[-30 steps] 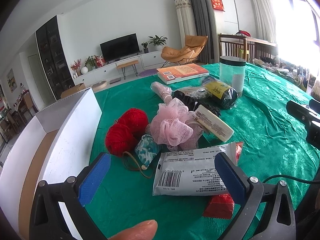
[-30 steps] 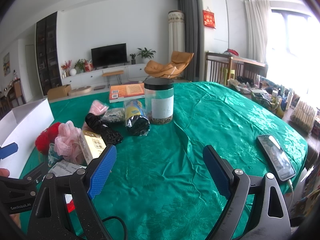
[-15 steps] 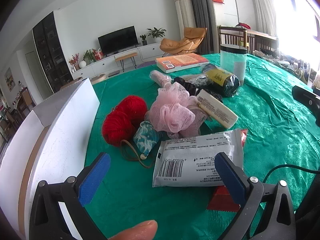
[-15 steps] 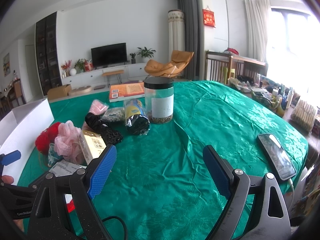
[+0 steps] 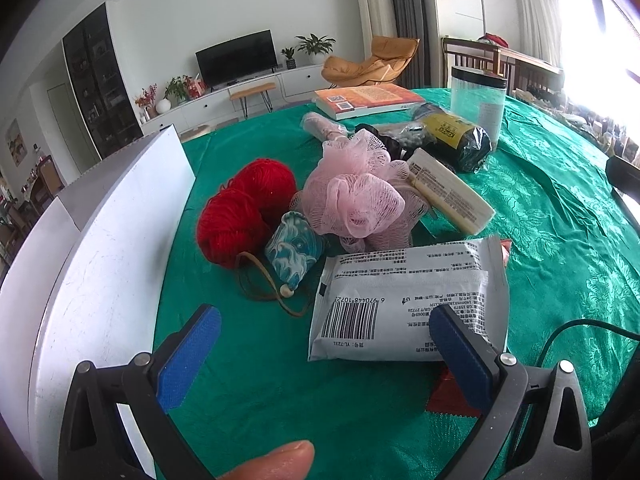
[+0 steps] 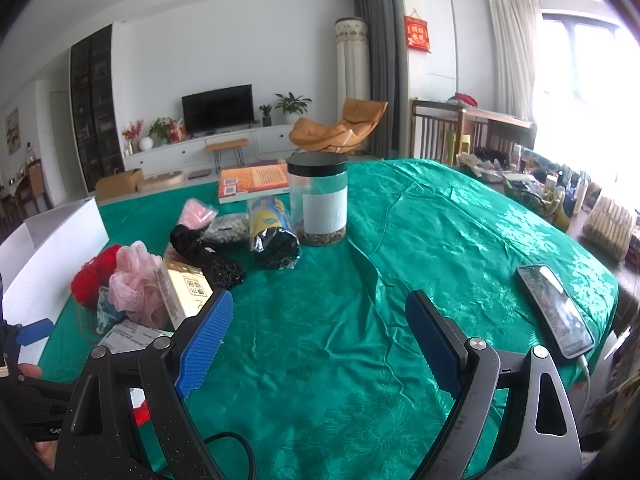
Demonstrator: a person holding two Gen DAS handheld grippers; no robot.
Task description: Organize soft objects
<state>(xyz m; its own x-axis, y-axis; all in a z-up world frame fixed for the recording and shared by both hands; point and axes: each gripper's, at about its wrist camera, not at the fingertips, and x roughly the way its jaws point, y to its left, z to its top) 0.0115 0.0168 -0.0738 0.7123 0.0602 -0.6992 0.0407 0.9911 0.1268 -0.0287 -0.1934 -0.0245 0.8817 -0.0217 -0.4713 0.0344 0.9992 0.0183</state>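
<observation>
A pile lies on the green tablecloth: two red yarn balls point(image 5: 244, 212), a pink mesh bath puff point(image 5: 356, 196), a small blue patterned pouch point(image 5: 294, 254) with a brown cord, and a white soft pack point(image 5: 404, 304) with a barcode. My left gripper point(image 5: 320, 344) is open, low over the cloth, its right pad over the pack's near corner. A white open box point(image 5: 100, 264) stands at its left. My right gripper point(image 6: 320, 336) is open and empty over bare cloth; the yarn point(image 6: 96, 272) and puff point(image 6: 134, 276) lie to its left.
Behind the pile are a cream carton point(image 5: 448, 192), a dark wrapped roll point(image 5: 452, 140), a clear jar with black lid point(image 6: 318, 200), a black mesh item point(image 6: 208, 256) and an orange book point(image 6: 252, 180). A phone point(image 6: 554, 308) on a cable lies near the right edge.
My left gripper has moved forward and down towards the pile, so the white pack and pouch sit closer between its fingers. The right gripper has stayed still.
</observation>
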